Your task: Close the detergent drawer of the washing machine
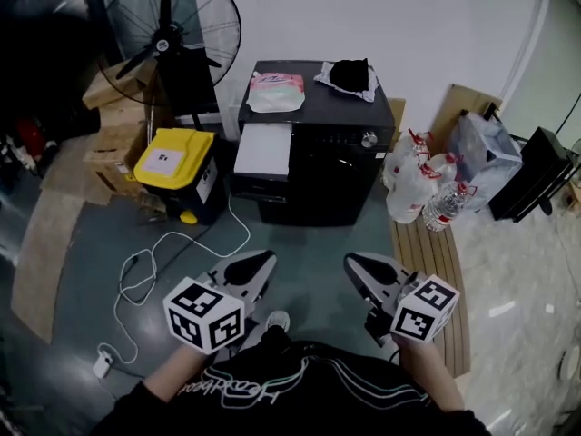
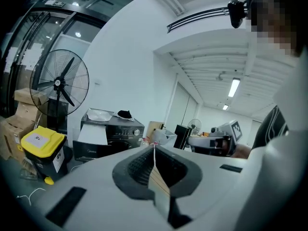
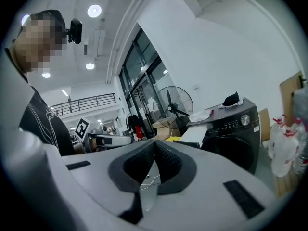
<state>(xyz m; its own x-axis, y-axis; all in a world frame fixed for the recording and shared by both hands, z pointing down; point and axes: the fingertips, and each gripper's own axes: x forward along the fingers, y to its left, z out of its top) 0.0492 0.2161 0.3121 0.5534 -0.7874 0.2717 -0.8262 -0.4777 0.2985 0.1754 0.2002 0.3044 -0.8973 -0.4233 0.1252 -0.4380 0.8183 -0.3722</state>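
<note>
A black washing machine (image 1: 318,153) stands against the far wall. Its pale detergent drawer (image 1: 263,150) is pulled out at the machine's upper left. The machine (image 2: 115,131) and the open drawer (image 2: 92,134) also show in the left gripper view, and the machine (image 3: 233,131) with the drawer (image 3: 196,134) in the right gripper view. My left gripper (image 1: 261,262) and right gripper (image 1: 356,263) are held low in front of me, well short of the machine. Both are shut with the jaws meeting at the tips and nothing between them.
A floor fan (image 1: 172,30) and cardboard boxes (image 1: 113,125) stand at the left. A yellow-lidded bin (image 1: 177,171) sits beside the machine, with a white cable (image 1: 172,262) on the floor. Water bottles (image 1: 422,184) rest on a wooden pallet (image 1: 440,271) at the right. A bag (image 1: 275,92) and black cloth (image 1: 349,74) lie on the machine.
</note>
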